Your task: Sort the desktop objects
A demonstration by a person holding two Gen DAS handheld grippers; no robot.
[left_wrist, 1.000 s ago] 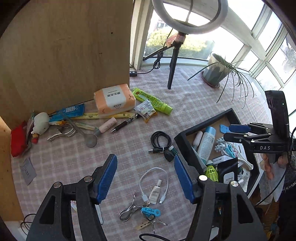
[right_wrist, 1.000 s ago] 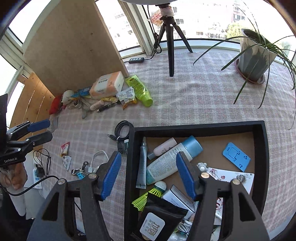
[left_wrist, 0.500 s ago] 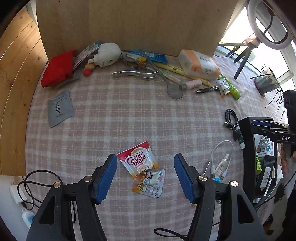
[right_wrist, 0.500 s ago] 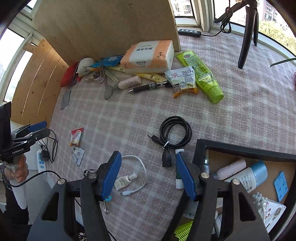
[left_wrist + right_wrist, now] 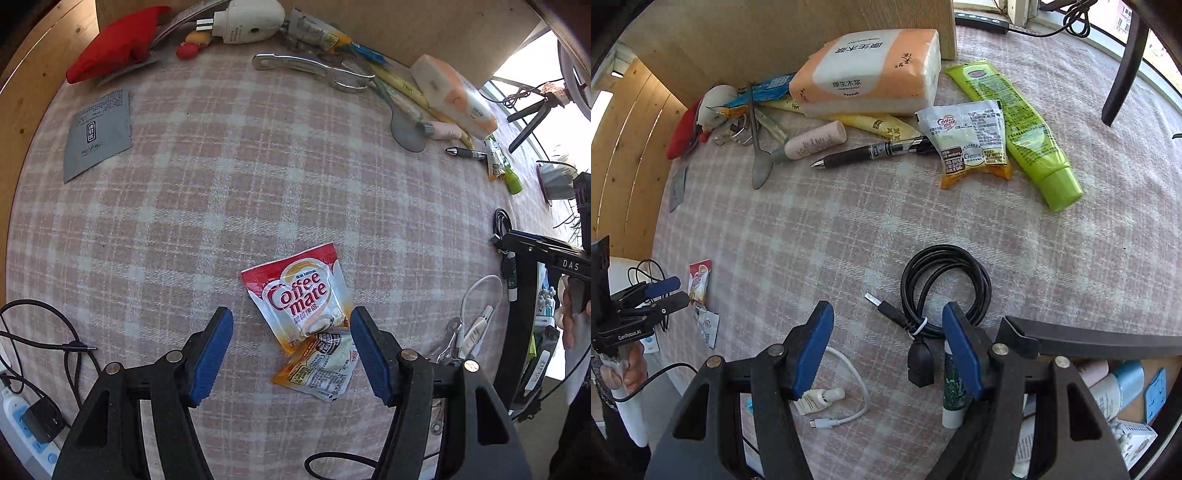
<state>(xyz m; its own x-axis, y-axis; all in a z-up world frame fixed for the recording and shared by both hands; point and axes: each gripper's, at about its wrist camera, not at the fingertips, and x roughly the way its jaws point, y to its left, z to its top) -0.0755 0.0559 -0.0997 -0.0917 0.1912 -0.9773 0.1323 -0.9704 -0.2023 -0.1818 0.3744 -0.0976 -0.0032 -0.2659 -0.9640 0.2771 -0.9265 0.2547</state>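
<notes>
My left gripper (image 5: 291,350) is open and empty, its blue pads either side of a red and white Coffee mate sachet (image 5: 299,295) that lies on the checked cloth. A second sachet (image 5: 317,369) lies partly under it, back side up. My right gripper (image 5: 888,349) is open and empty, just above a coiled black USB cable (image 5: 942,288). A small green-labelled tube (image 5: 953,387) lies under its right finger, against the black tray (image 5: 1089,338).
At the back lie a tissue pack (image 5: 871,70), green tube (image 5: 1019,125), pen (image 5: 871,151), spoon (image 5: 759,162), pink tube (image 5: 812,142), red pouch (image 5: 110,44) and grey packet (image 5: 98,133). A white cable (image 5: 846,398) and clips (image 5: 448,343) lie near the front. Wooden boards stand behind and left.
Both grippers have dropped closer to the table. The left one has closed in on the Coffee mate sachets; the right one has closed in on the black cable. Both stay open.
</notes>
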